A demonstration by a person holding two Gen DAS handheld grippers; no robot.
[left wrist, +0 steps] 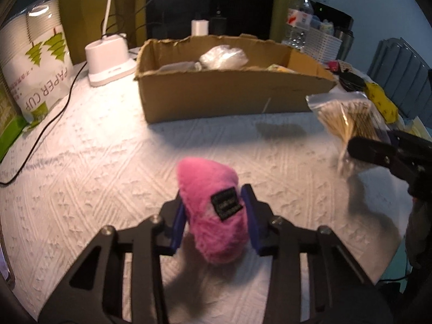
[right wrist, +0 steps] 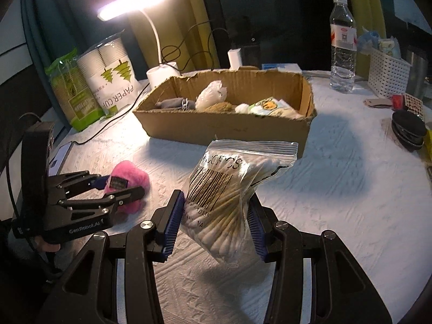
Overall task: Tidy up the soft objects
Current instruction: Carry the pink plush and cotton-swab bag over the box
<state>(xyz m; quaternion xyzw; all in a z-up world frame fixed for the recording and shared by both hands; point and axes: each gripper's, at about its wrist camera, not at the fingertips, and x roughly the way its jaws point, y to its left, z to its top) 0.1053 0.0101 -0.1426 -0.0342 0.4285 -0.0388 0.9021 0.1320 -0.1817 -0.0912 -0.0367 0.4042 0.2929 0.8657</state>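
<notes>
My left gripper [left wrist: 214, 216] is pinching the pink plush [left wrist: 213, 213], blue pads pressed into its sides and its black label facing the camera. In the left wrist view the plush sits at 6 o'clock, low over the white tablecloth [left wrist: 108, 162]. From the right wrist view I see the same plush [right wrist: 129, 186] at 9 o'clock, held between the left gripper's [right wrist: 124, 189] fingers, just above the cloth.

My right gripper [right wrist: 214, 221] is clamped on the swab bag [right wrist: 229, 197], a clear zip bag of cotton swabs with a barcode, tilted with its zip end up toward 12 o'clock. The pads [right wrist: 172, 224] squeeze the bag's lower half. In the left view the bag [left wrist: 348, 124] appears at 3 o'clock with the right gripper's [left wrist: 351, 148] finger against it.

The box [right wrist: 226, 129] lies beyond both grippers, at 12 o'clock in each view, open at the top with torn edges. Inside I see a grey item, a crumpled clear plastic bag [right wrist: 210, 94], a brown plush, something white and fluffy, and a yellow-printed packet. Neither the plush nor the swab bag is in the box; both are held near its front wall.

A lit lamp [right wrist: 135, 2] stands at 11 o'clock behind the box, paper cups [right wrist: 113, 75] at 10 o'clock, a water bottle [right wrist: 343, 46] at 1 o'clock.
</notes>
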